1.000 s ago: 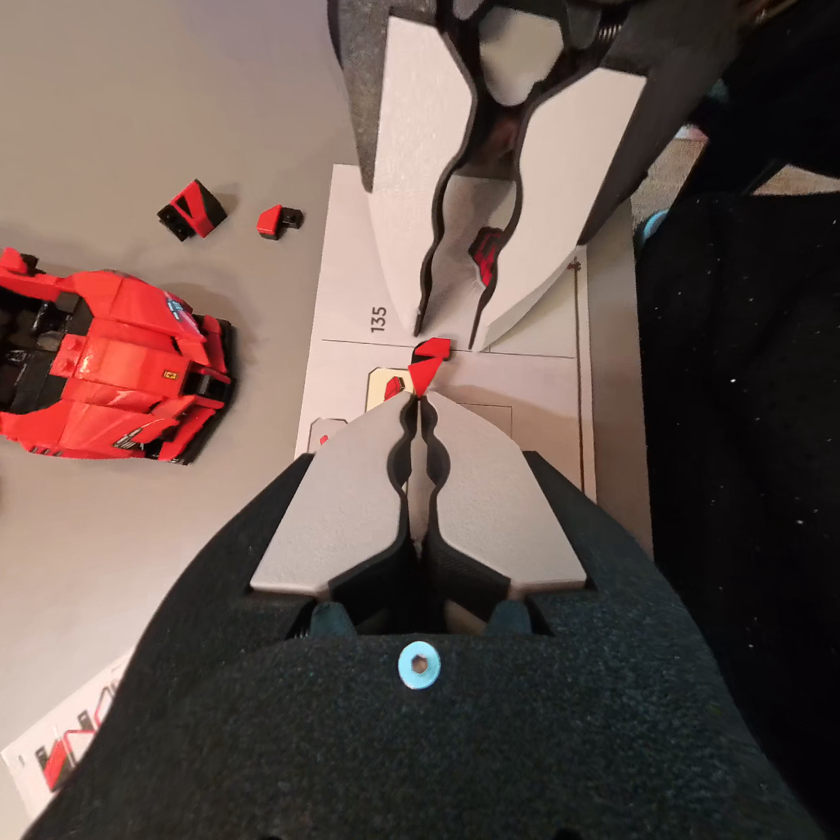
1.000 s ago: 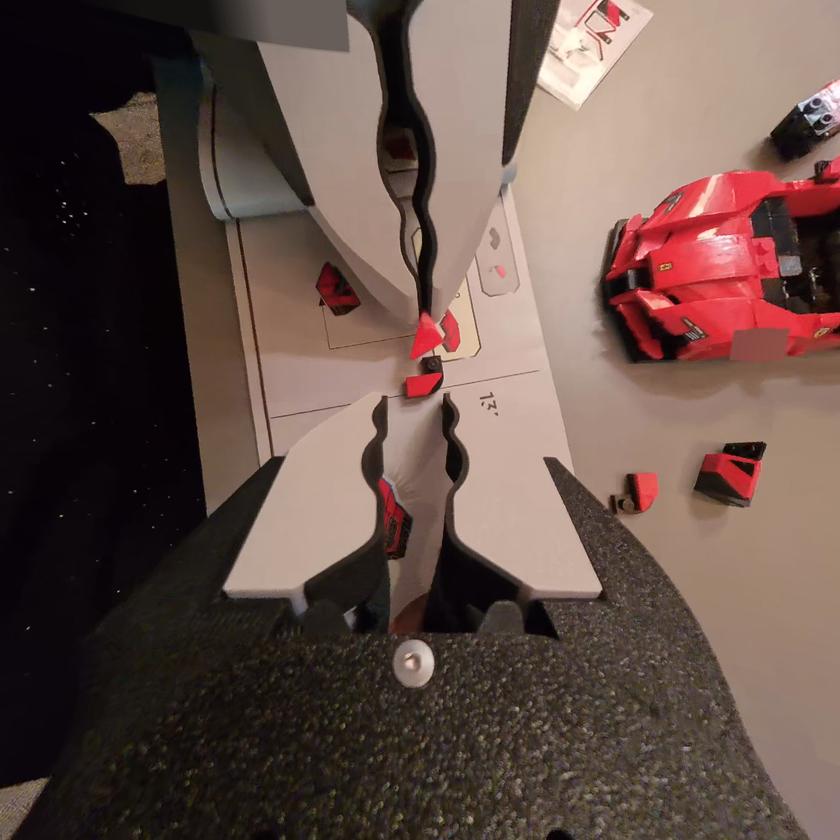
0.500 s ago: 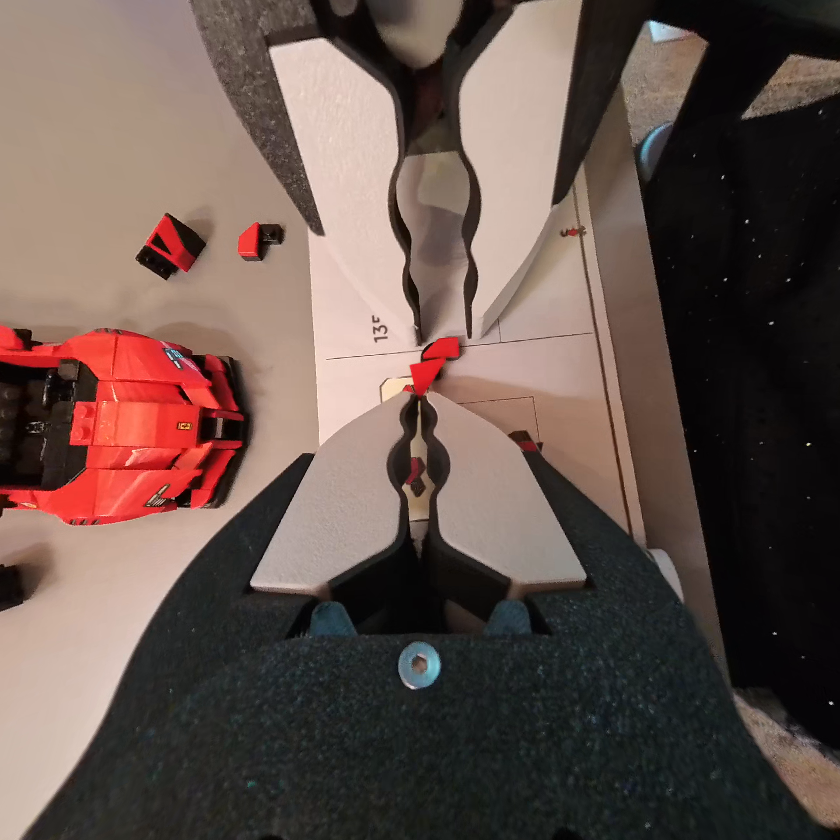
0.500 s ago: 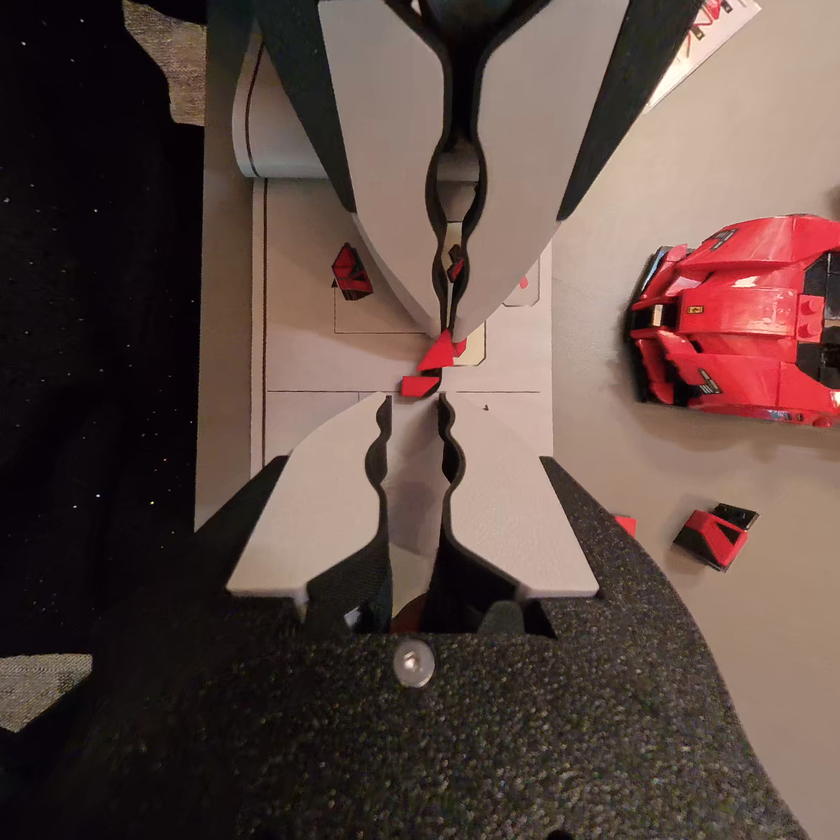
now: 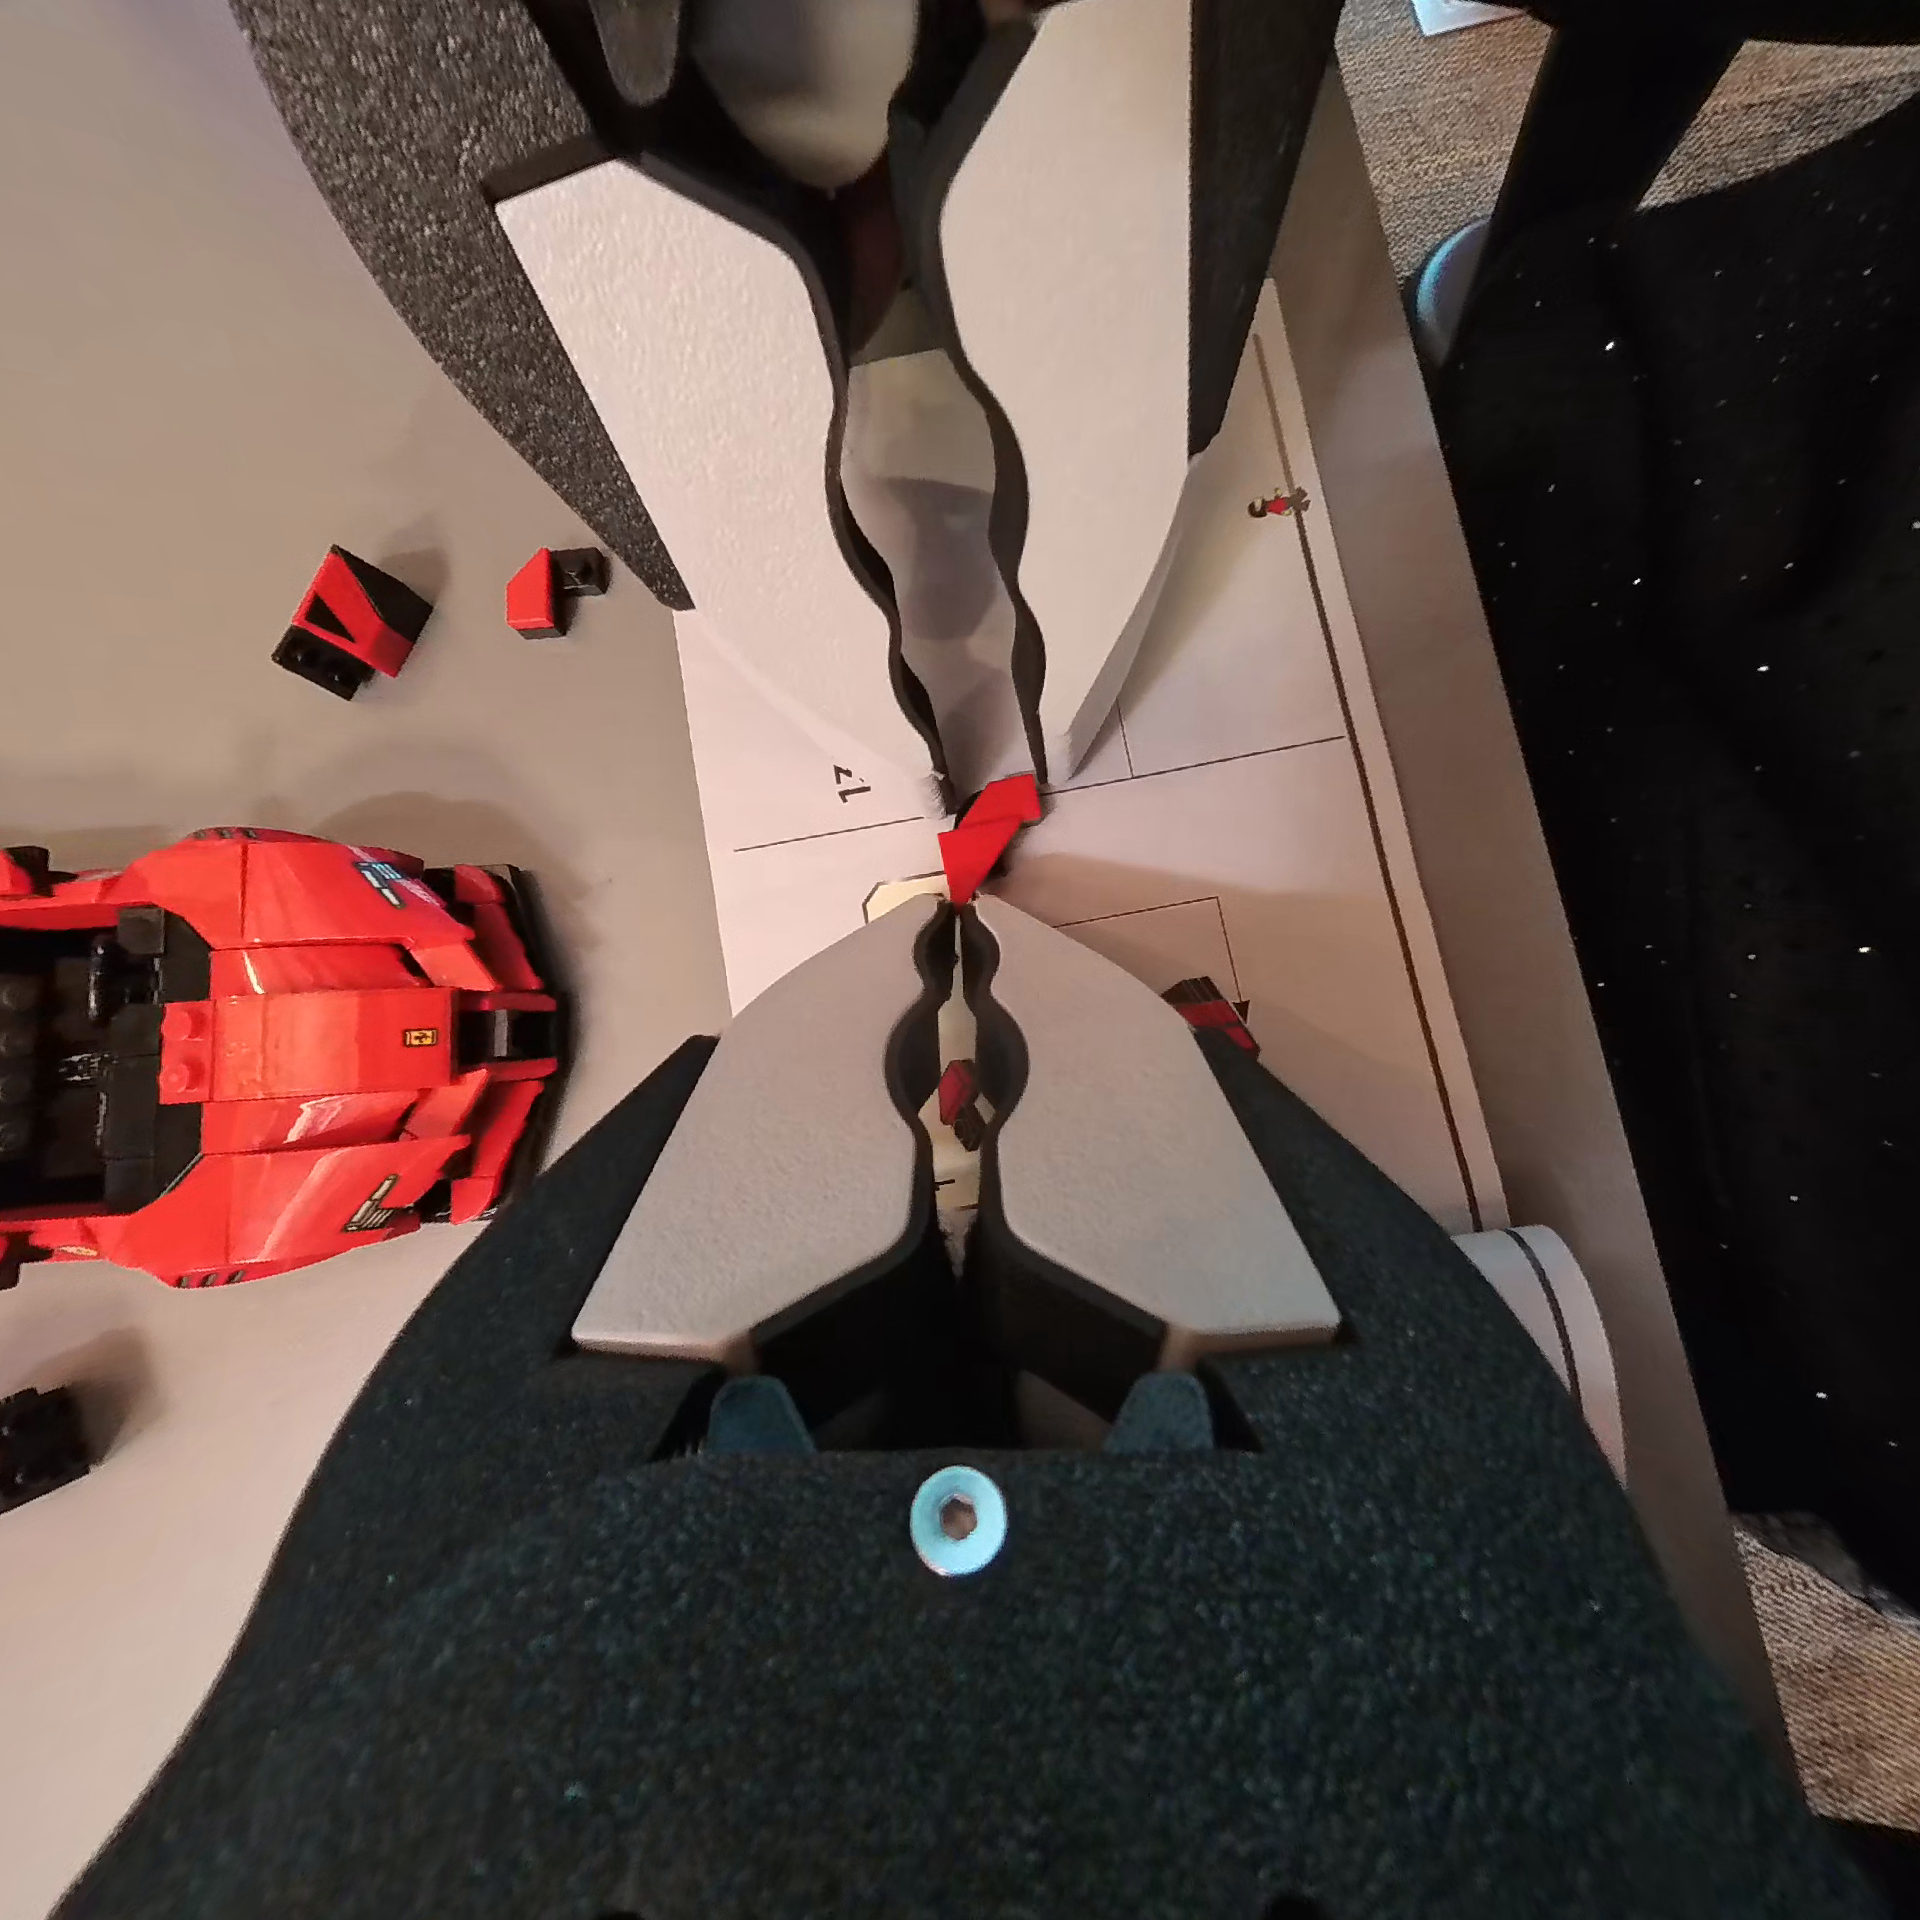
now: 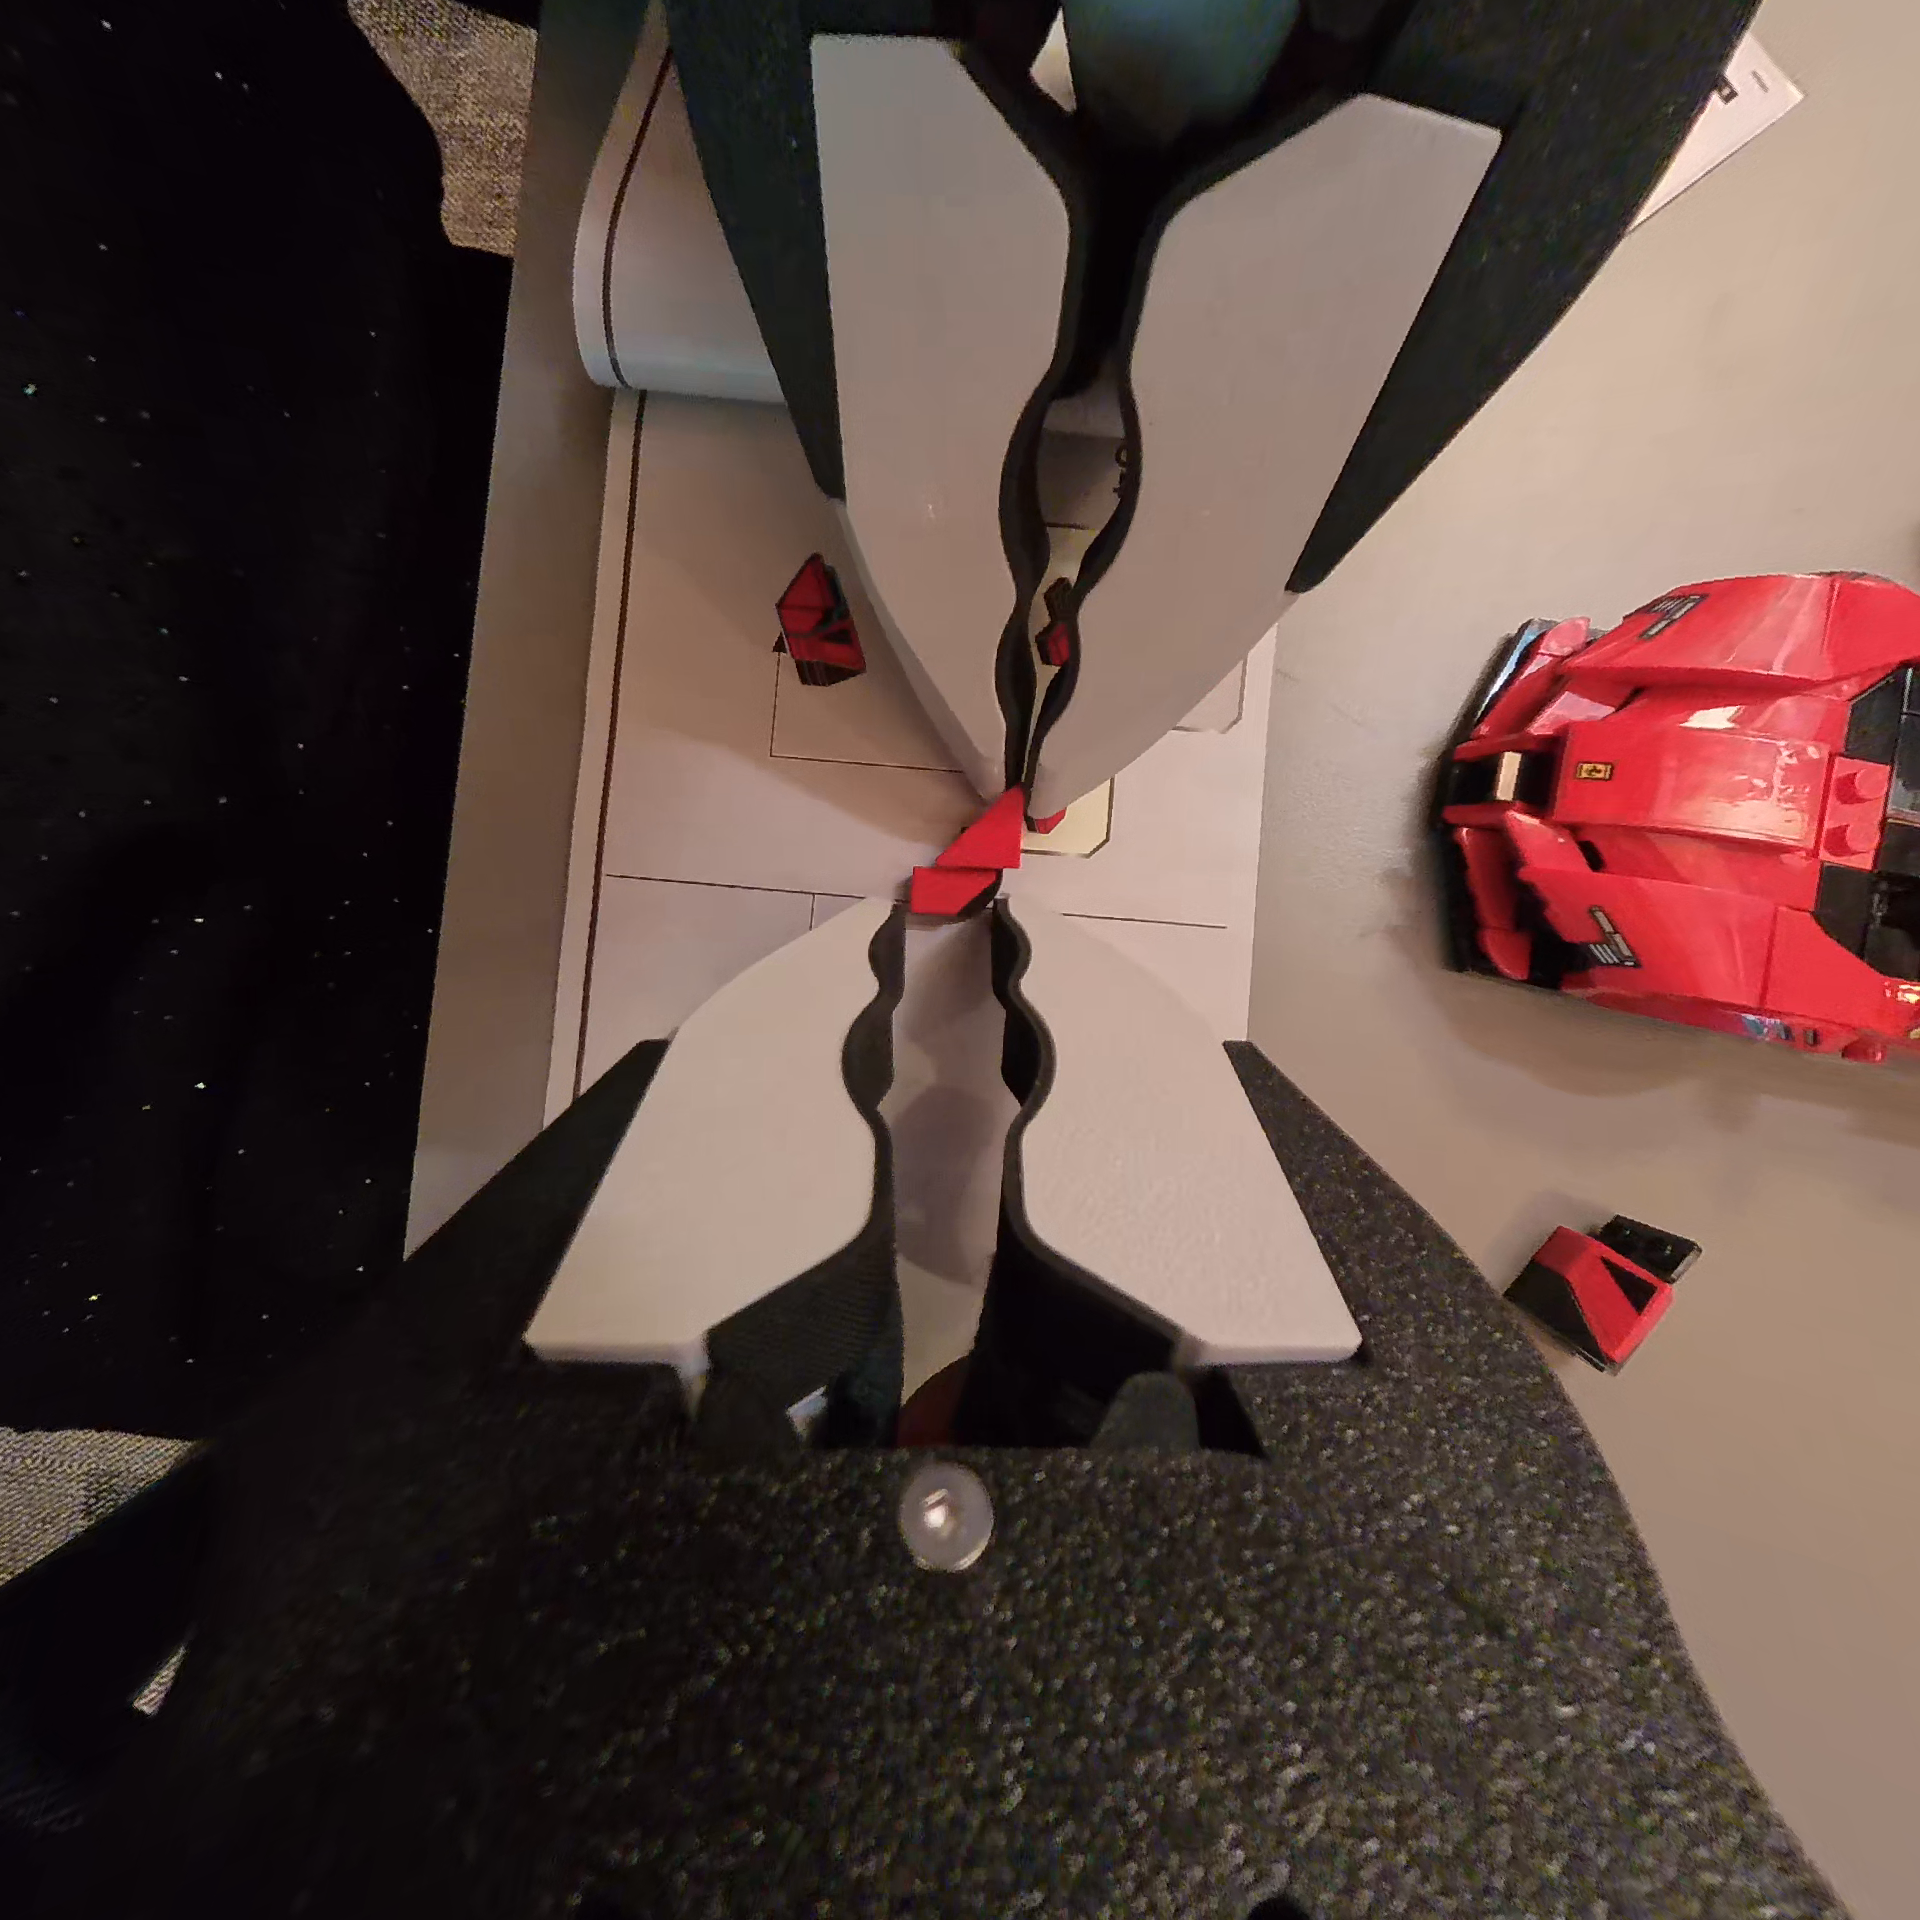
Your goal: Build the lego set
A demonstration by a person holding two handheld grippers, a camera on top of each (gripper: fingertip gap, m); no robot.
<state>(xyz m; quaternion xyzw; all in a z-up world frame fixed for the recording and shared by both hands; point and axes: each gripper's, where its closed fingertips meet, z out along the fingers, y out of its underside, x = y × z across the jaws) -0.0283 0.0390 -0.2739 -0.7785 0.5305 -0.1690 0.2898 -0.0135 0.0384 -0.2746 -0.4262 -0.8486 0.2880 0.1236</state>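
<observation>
My left gripper (image 5: 958, 906) is shut on a small red wedge piece (image 5: 971, 847). My right gripper (image 6: 948, 914) faces it tip to tip and is shut on a small red and black piece (image 6: 951, 888). The two pieces touch, the wedge (image 6: 987, 831) lying against the red and black piece, above the open instruction booklet (image 5: 1164, 831). In the left wrist view the right gripper (image 5: 987, 779) comes in from the top; in the right wrist view the left gripper (image 6: 1018, 790) does. The red lego car (image 5: 291, 1049) stands on the table beside the booklet and shows in the right wrist view too (image 6: 1714, 831).
A red and black wedge block (image 5: 353, 623) and a smaller red and black piece (image 5: 551, 592) lie on the table beyond the car. A black piece (image 5: 42, 1444) lies at the left edge. The table edge and dark floor (image 5: 1714, 935) are close beside the booklet. Both grippers' tips are close together, under 4 cm apart.
The two grippers have closed in on each other. The gap between the red wedge and the red and black piece has closed, and they now touch. Both jaws stayed as they were.
</observation>
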